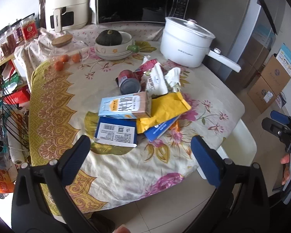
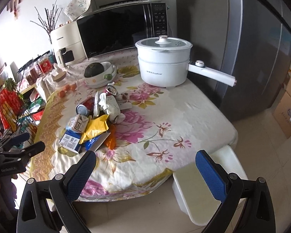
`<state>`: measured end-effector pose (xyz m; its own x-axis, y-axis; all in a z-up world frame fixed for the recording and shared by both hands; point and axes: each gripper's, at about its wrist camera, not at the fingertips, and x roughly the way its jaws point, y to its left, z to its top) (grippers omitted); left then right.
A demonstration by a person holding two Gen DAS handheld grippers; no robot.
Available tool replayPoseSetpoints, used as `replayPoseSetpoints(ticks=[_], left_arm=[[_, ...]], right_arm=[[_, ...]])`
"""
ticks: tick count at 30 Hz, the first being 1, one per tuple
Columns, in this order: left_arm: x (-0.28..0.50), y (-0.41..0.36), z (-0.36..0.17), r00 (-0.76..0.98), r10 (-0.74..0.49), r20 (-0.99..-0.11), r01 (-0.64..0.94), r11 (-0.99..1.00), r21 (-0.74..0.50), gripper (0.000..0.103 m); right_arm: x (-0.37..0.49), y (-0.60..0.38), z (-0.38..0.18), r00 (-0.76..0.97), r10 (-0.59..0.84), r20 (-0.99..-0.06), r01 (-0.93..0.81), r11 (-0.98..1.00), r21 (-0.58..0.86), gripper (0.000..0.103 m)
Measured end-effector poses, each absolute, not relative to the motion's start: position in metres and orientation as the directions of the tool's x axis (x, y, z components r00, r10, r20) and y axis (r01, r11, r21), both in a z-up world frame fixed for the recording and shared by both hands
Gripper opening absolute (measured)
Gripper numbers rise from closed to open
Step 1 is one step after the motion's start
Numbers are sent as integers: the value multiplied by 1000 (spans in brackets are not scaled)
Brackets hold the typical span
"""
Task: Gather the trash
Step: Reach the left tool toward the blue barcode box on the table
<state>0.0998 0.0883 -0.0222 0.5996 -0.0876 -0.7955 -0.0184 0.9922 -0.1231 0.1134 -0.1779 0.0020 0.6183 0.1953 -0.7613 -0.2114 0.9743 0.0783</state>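
Hidden and cut-off parts around the trash pile

The blue booklet [image 1: 161,129] lies mostly under the yellow bag [image 1: 164,110], and the milk carton [image 1: 124,104] covers the top edge of the blue box [image 1: 116,133]. An orange scrap [image 2: 112,138] shows only partly from beneath the pile. The white bin [image 2: 203,190] beside the counter [image 2: 164,128] is partly behind the right claw [image 2: 145,171]. Print on the carton is too small to read.

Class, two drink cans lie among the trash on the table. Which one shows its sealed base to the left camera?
The red can lying on its side beside the milk carton; the other can, nearer the bowl, is crumpled.
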Motion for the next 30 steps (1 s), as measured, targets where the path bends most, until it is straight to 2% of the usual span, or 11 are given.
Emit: replayPoseSetpoints(ticks=[3,5,8,16,21,30], left_arm=[[119,108,-48,528,-104,-843,-72,983,-167,103],[130,118,-65,487,-115,-866,-112,975,-192,102],[147,126,-86,433,-107,-895,-140,973,-184,102],[171,101,-132,282,-73,-956,-38,995,-87,102],[176,89,-134,282,-11,-959,-1,1000,-12,102],[196,100,-147,279,-33,-960,-55,997,-50,100]], right_arm=[[130,-173,-24,578,212,-788,-220,970,100,103],[138,-172,-46,494,211,-843,-226,968,110,103],[146,-169,-66,421,222,-880,-253,960,121,103],[158,-169,-69,422,212,-881,-236,964,119,103],[157,-173,-73,399,223,-889,-223,964,142,103],[154,-180,-77,400,184,-898,-215,971,103,103]])
